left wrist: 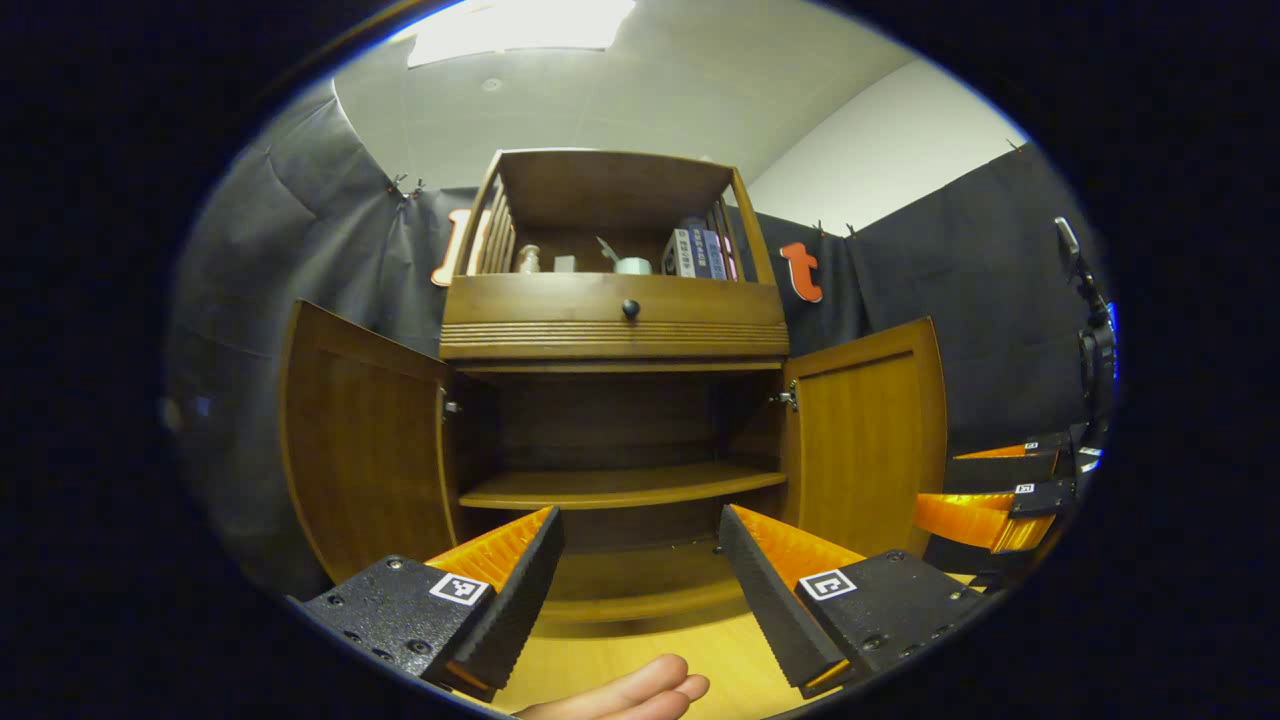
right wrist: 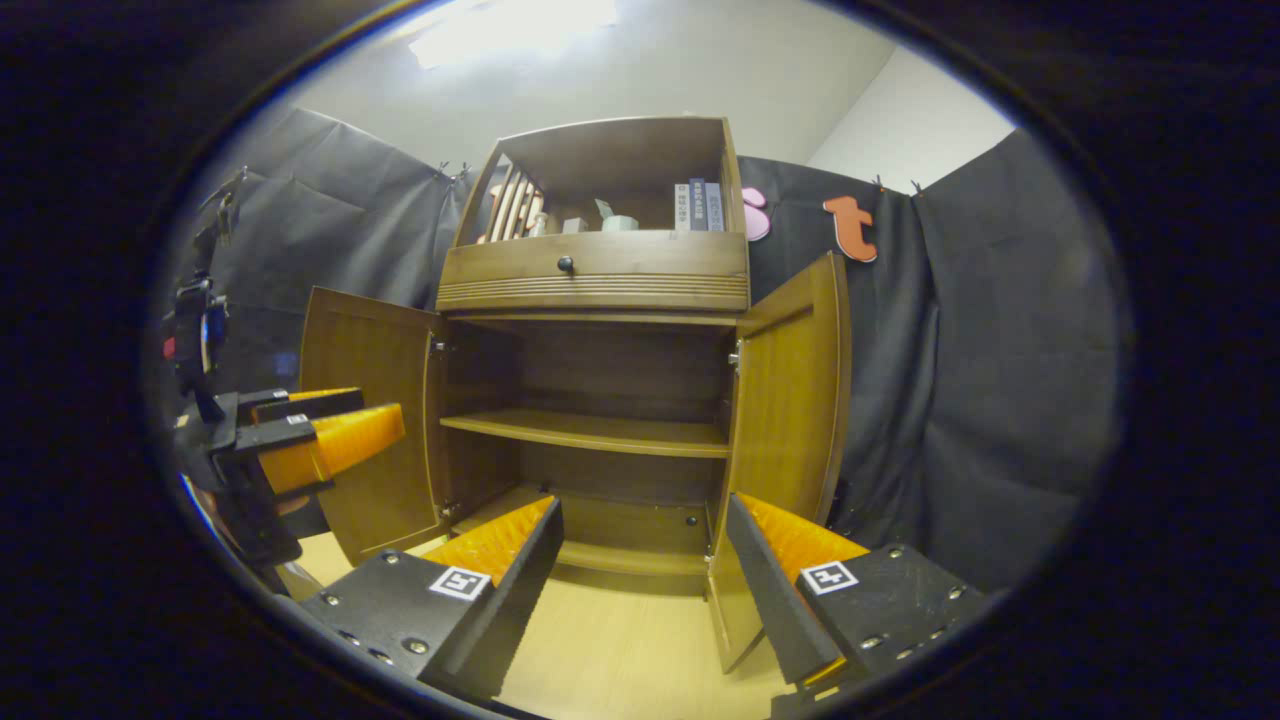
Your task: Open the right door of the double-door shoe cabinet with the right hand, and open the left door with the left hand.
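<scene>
Left gripper view faces the cabinet (left wrist: 614, 330) head-on from low down, with the left gripper (left wrist: 640, 590) held level and its fingers (left wrist: 520, 590) spread wide, nothing between them. Both doors stand open: the left door (left wrist: 365, 440) swung out to the left, the right door (left wrist: 865, 440) swung out to the right, baring the inner shelf (left wrist: 620, 485). Above sit a drawer with a knob (left wrist: 630, 308) and an open top compartment holding books (left wrist: 700, 252) and small items. A person's fingertips (left wrist: 640, 692) show at the bottom edge over the wood floor (left wrist: 720, 650). The right gripper (left wrist: 1000, 500) hangs at the right edge, beside the right door, apart from it. Right gripper view looks at the cabinet (right wrist: 595, 280) from slightly right, its gripper (right wrist: 645, 580) level, fingers (right wrist: 775, 590) wide apart and empty, the right door (right wrist: 790, 400) edge just beyond its right finger. The left gripper (right wrist: 310, 440) sits before the left door (right wrist: 365, 420), not clearly touching it, fingers parted.
</scene>
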The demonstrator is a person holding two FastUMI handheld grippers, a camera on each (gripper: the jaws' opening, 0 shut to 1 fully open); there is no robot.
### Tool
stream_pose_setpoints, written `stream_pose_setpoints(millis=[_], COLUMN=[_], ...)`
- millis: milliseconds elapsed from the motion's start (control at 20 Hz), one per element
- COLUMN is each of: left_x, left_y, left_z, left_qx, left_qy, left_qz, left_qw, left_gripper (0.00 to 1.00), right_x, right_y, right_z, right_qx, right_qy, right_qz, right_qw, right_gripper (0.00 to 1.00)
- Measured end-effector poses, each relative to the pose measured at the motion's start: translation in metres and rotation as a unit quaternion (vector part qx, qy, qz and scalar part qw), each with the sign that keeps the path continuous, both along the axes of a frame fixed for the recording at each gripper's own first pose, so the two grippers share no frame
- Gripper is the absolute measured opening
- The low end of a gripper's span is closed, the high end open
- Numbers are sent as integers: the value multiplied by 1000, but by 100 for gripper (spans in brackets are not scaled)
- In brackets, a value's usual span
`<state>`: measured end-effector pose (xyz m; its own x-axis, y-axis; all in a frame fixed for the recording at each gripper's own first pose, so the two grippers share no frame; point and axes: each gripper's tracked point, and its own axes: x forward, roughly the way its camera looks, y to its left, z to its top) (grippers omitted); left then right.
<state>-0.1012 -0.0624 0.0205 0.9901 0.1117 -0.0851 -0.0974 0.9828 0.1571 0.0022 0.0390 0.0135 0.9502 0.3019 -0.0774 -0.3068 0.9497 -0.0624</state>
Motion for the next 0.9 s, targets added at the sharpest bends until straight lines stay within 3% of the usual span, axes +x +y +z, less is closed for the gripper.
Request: stream_pose_setpoints(millis=[100, 400, 550, 650, 900], left_x=[19, 62, 68, 66, 60], left_y=[-12, -30, -36, -33, -40], left_z=[-17, -63, -75, -77, -76], left_qx=[11, 2, 7, 11, 8], left_qy=[13, 57, 63, 57, 51], left_qz=[-15, -9, -15, -9, -21], left_qw=[1000, 998, 998, 998, 998], left_gripper=[99, 97, 97, 98, 99], right_x=[6, 17, 20, 21, 3], right_y=[-3, -14, -19, -17, -10], right_z=[1, 1, -1, -9, -23], right_qx=[1, -3, 1, -1, 10], right_qy=[3, 3, -6, -7, -11], right_qz=[-5, -28, -50, -61, -81], right_qw=[1000, 1000, 999, 998, 997], right_gripper=[100, 97, 93, 100, 97])
